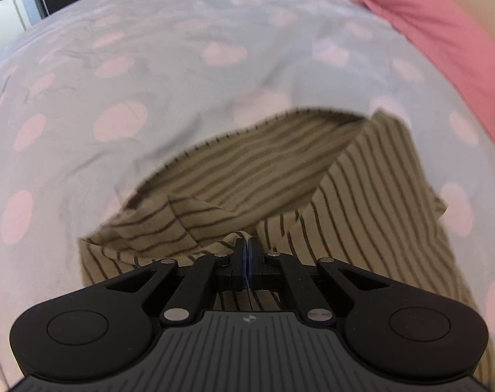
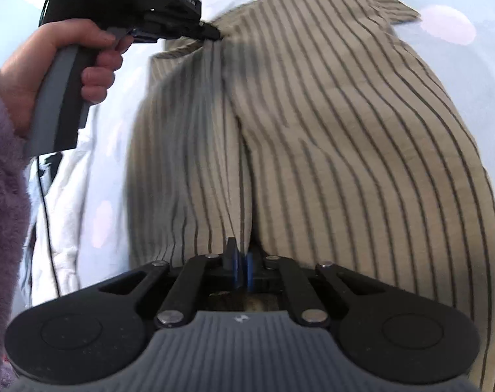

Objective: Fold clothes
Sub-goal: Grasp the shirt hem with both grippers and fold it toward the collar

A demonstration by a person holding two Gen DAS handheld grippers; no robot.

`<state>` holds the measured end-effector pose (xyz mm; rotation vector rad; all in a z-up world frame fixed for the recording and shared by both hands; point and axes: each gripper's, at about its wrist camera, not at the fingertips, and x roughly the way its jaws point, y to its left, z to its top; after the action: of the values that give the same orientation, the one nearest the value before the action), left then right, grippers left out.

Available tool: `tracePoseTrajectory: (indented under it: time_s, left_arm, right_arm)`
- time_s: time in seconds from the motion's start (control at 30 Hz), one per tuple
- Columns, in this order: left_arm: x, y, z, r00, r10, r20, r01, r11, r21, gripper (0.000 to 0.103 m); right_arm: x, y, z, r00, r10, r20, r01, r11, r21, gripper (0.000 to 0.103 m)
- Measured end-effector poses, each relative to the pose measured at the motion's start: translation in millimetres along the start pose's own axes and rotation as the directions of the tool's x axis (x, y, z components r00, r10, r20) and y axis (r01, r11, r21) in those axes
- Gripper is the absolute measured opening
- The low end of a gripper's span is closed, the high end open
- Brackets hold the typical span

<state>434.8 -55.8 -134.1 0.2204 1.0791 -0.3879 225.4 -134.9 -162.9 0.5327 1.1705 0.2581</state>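
Observation:
A beige garment with thin dark stripes (image 1: 371, 196) lies on a pale blue bedsheet with pink dots (image 1: 182, 65). In the left wrist view my left gripper (image 1: 246, 248) is shut on a raised edge of the cloth, which folds open in front of it. The right wrist view shows the garment (image 2: 345, 130) spread ahead, with a ridge running up its middle. My right gripper (image 2: 242, 253) is shut on the near end of that ridge. The left gripper (image 2: 215, 34) appears there too, pinching the garment's far left edge, held by a person's hand (image 2: 51, 62).
A pink cloth (image 1: 427, 26) lies along the far right of the bed. A white crumpled cloth (image 2: 64, 202) lies left of the garment, and a thin black cable (image 2: 46, 215) hangs over it. A purple fleece sleeve (image 2: 2, 212) fills the left edge.

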Motion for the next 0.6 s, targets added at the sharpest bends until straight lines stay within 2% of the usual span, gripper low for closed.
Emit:
tracePoseTrajectory:
  time_s: [0.03, 0.13, 0.2, 0.27, 0.37, 0.43, 0.6]
  left_arm:
    - [0, 0, -2, 1.000, -0.001, 0.004, 0.001, 1.000, 0.003, 0.002]
    - [-2, 2, -8, 1.000, -0.003, 0.019, 0.003, 1.000, 0.010, 0.014]
    - [-23, 6, -13, 0.999, 0.004, 0.052, -0.005, 1.000, 0.021, 0.025]
    - [-44, 8, -19, 0.996, 0.019, 0.085, -0.023, 0.999, 0.042, 0.029]
    - [-75, 9, -36, 0.993, 0.034, 0.112, -0.041, 0.997, 0.063, 0.030]
    - [-94, 6, -51, 0.992, 0.043, 0.120, -0.052, 0.996, 0.077, 0.031]
    - [-142, -10, -96, 0.990, 0.043, 0.131, -0.058, 0.992, 0.114, 0.031]
  right_arm:
    - [2, -2, 0, 1.000, 0.001, -0.008, -0.001, 1.000, 0.010, 0.009]
    - [1, -2, -1, 1.000, -0.005, -0.017, 0.005, 1.000, 0.013, 0.011]
    - [-4, 1, -4, 1.000, -0.019, -0.016, 0.019, 1.000, -0.010, 0.012]
    - [-8, 2, -7, 1.000, -0.028, -0.012, 0.028, 0.999, -0.019, 0.013]
    - [-17, 3, -12, 0.999, -0.032, -0.007, 0.032, 0.999, -0.023, 0.018]
    - [-24, 8, -15, 0.999, -0.033, 0.004, 0.033, 0.998, -0.045, 0.034]
    - [-48, 14, -28, 0.998, -0.054, 0.032, 0.058, 0.988, -0.144, 0.034]
